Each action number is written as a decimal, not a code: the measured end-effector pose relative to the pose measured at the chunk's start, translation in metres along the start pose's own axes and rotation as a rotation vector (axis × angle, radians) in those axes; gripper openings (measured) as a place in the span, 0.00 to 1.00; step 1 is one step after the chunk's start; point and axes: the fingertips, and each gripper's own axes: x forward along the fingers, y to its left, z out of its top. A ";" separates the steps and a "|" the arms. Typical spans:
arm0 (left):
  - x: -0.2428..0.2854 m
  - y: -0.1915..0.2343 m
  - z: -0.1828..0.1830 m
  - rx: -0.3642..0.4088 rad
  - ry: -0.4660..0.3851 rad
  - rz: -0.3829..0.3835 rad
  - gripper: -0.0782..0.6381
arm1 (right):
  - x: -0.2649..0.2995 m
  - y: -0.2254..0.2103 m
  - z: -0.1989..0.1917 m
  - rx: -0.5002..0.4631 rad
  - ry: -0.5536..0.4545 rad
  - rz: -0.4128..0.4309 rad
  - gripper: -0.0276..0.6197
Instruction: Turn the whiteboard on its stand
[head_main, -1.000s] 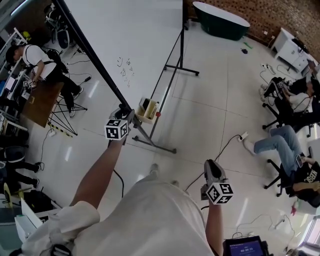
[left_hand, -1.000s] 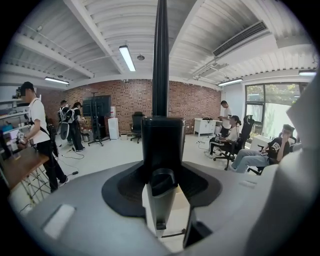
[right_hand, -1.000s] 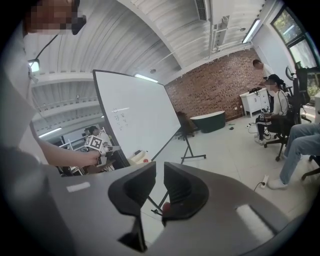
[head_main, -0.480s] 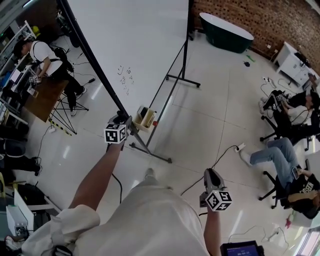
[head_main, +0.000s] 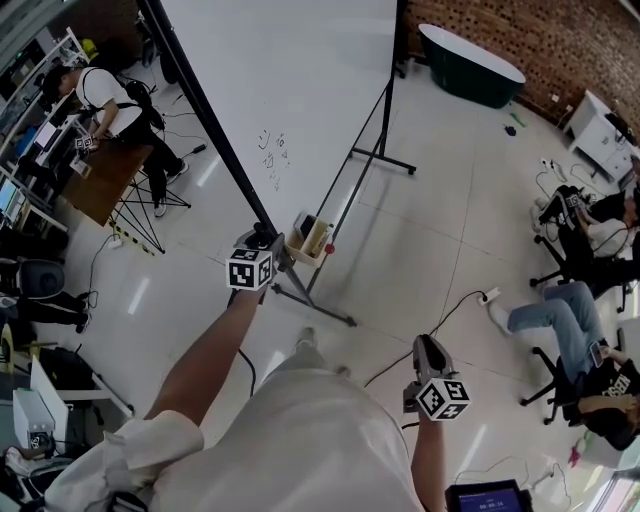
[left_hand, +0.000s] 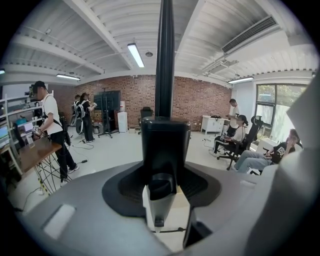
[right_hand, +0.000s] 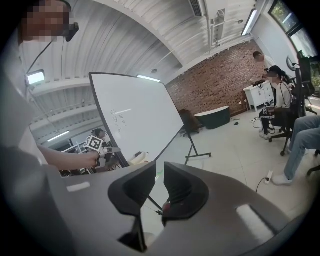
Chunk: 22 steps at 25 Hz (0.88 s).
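The big whiteboard (head_main: 300, 90) hangs tilted in its black stand (head_main: 383, 120), with a few marks near its lower end. My left gripper (head_main: 262, 243) is at the board's near lower corner, shut on the black frame edge (head_main: 205, 115). In the left gripper view that frame (left_hand: 164, 60) rises straight up from between the jaws of the left gripper (left_hand: 161, 192). My right gripper (head_main: 428, 362) hangs low at my right side, away from the board. Its jaws stand a narrow gap apart with nothing between them, and the right gripper (right_hand: 160, 187) looks toward the whiteboard (right_hand: 135, 115).
A small tray (head_main: 310, 238) with markers hangs on the stand by the corner. The stand's feet (head_main: 315, 303) spread over the floor. A cable and power strip (head_main: 488, 296) lie to the right. Seated people (head_main: 575, 310) are at right, a person (head_main: 110, 95) at a desk at left.
The left gripper keeps its hold on the frame; it and the board's near corner have shifted a little rightward in the view. The right gripper has barely moved.
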 end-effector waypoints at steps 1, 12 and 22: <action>-0.001 -0.003 -0.001 0.005 -0.001 -0.004 0.40 | 0.000 0.001 0.000 -0.001 0.002 0.002 0.12; -0.014 -0.021 -0.008 -0.002 -0.005 -0.012 0.40 | 0.000 0.021 -0.018 -0.010 0.039 0.030 0.12; -0.017 -0.034 -0.014 -0.005 0.009 -0.037 0.40 | 0.001 0.041 -0.024 -0.031 0.056 -0.001 0.12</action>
